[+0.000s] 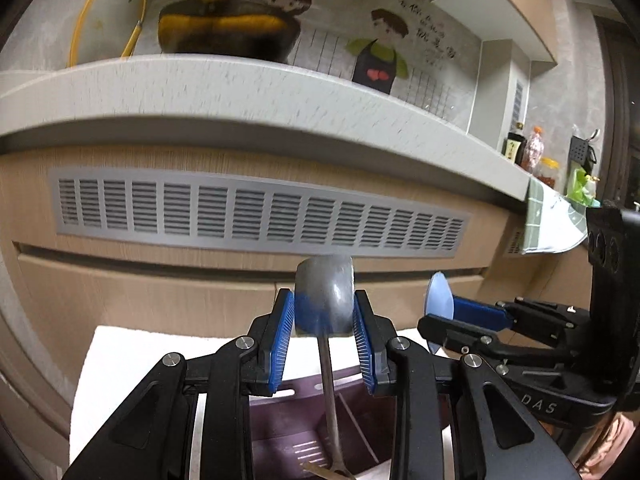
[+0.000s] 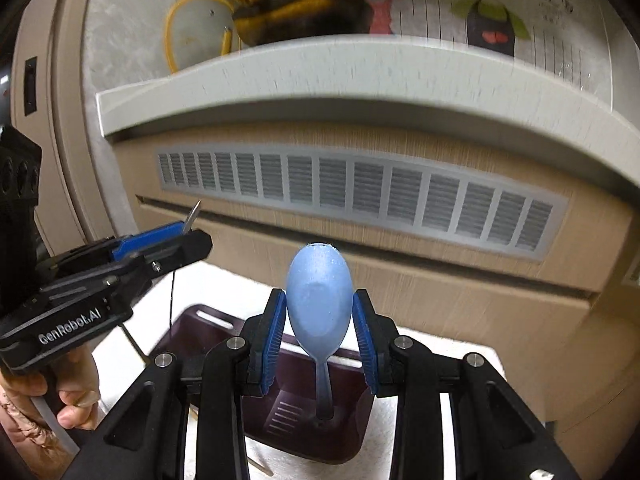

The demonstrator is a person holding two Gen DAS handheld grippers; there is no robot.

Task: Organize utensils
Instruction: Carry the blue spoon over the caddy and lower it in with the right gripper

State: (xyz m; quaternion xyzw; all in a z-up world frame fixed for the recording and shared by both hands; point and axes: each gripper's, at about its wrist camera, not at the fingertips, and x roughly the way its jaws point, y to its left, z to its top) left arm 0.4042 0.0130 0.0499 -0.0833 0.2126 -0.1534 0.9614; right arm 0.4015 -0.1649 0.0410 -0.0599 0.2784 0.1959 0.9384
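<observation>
My left gripper (image 1: 324, 316) is shut on the bowl of a metal spoon (image 1: 325, 300); the handle hangs down into a dark purple utensil holder (image 1: 280, 444). My right gripper (image 2: 320, 320) is shut on the bowl of a light blue plastic spoon (image 2: 320, 300), its handle reaching down into the same purple holder (image 2: 192, 332). The right gripper shows in the left wrist view (image 1: 444, 312) with the blue spoon (image 1: 439, 294). The left gripper shows in the right wrist view (image 2: 192, 236) with the metal spoon's edge (image 2: 193, 214).
The holder stands on a white towel (image 1: 120, 364) in front of a wooden cabinet with a grey vent grille (image 1: 256, 216). A grey countertop (image 1: 200, 84) above carries a black-and-yellow pan (image 1: 228, 28). Thin wooden sticks (image 1: 324, 472) lie in the holder.
</observation>
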